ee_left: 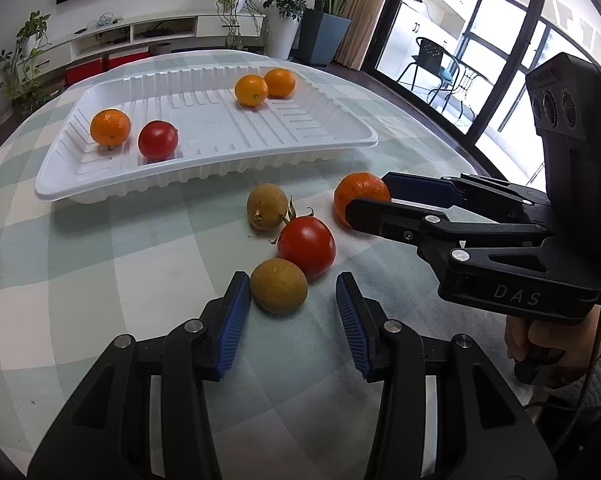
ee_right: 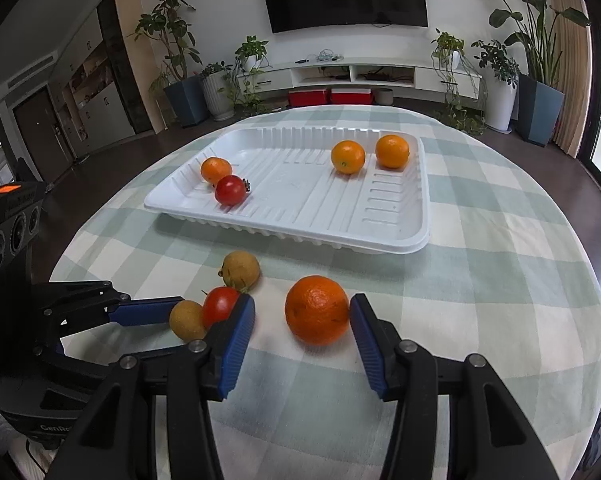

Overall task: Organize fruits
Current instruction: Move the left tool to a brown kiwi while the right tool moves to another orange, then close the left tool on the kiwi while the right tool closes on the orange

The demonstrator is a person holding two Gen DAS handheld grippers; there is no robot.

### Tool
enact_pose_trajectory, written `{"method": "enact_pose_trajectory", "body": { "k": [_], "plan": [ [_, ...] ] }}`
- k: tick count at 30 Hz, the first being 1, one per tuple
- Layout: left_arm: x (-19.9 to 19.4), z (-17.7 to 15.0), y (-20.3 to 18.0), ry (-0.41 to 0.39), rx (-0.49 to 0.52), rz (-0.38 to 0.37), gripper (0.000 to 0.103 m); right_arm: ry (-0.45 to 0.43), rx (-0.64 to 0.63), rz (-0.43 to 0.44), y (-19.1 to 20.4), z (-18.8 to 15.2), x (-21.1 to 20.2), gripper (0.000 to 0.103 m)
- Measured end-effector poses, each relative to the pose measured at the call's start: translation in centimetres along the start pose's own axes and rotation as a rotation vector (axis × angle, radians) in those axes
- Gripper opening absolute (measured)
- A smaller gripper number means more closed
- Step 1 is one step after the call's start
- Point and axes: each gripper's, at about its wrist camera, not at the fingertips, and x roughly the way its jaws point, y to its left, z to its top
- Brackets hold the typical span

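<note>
Black plastic with blue ribbed pads, that's the left gripper (ee_left: pixel 290 312), held low over the checked tablecloth (ee_left: pixel 100 280) with its jaws spread wide and nothing pinched. A brown fruit (ee_left: pixel 279 285) sits at the mouth of the gap, just beside the left pad and well short of the right one. Touching that fruit from behind is a red tomato (ee_left: pixel 306 246) with a green stem, and a second brown fruit (ee_left: pixel 267 206) lies just beyond, against the stem. These three crowd together, so the tomato stands right behind the near brown fruit.

Further right, the right gripper (ee_right: pixel 302 320) reaches in level with the table, the person's hand (ee_left: pixel 548 340) wrapped around its grip below. Its jaws are also released. A large orange (ee_right: pixel 317 309), with dimpled skin and a deep colour, sits between them on the cloth; the right pad looks to be touching or nearly touching it, the left pad stays apart.

Behind the loose fruit lies a white ribbed tray (ee_right: pixel 400 236). In it, at the left end, a small orange (ee_right: pixel 216 170) rests against a second tomato (ee_right: pixel 230 189); toward the right end two more oranges (ee_right: pixel 348 156) sit near each other.
</note>
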Motion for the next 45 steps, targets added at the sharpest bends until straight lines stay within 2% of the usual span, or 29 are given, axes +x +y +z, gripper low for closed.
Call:
{"method": "enact_pose_trajectory", "body": {
  "k": [12, 14, 19, 21, 45],
  "plan": [
    [0.4, 0.3, 0.1, -0.002, 0.004, -0.007, 0.042, 0.021, 0.016, 0.01, -0.1, 0.1, 0.6, 0.053],
    [0.4, 0.2, 0.0, -0.003, 0.01, -0.004, 0.042, 0.024, 0.018, 0.006, -0.1, 0.0, 0.6, 0.05],
    [0.4, 0.1, -0.3, 0.005, 0.045, 0.018, 0.03, 0.033, 0.037, 0.02, -0.4, 0.0, 0.7, 0.038],
    [0.4, 0.0, -0.3, 0.003, 0.048, 0.017, 0.028, 0.037, 0.048, 0.03, -0.6, -0.1, 0.8, 0.034],
    [-0.6, -0.3, 0.1, -0.021, 0.04, 0.0, 0.027, 0.025, 0.102, 0.094, -1.2, -0.1, -0.1, 0.033]
  ]
}}
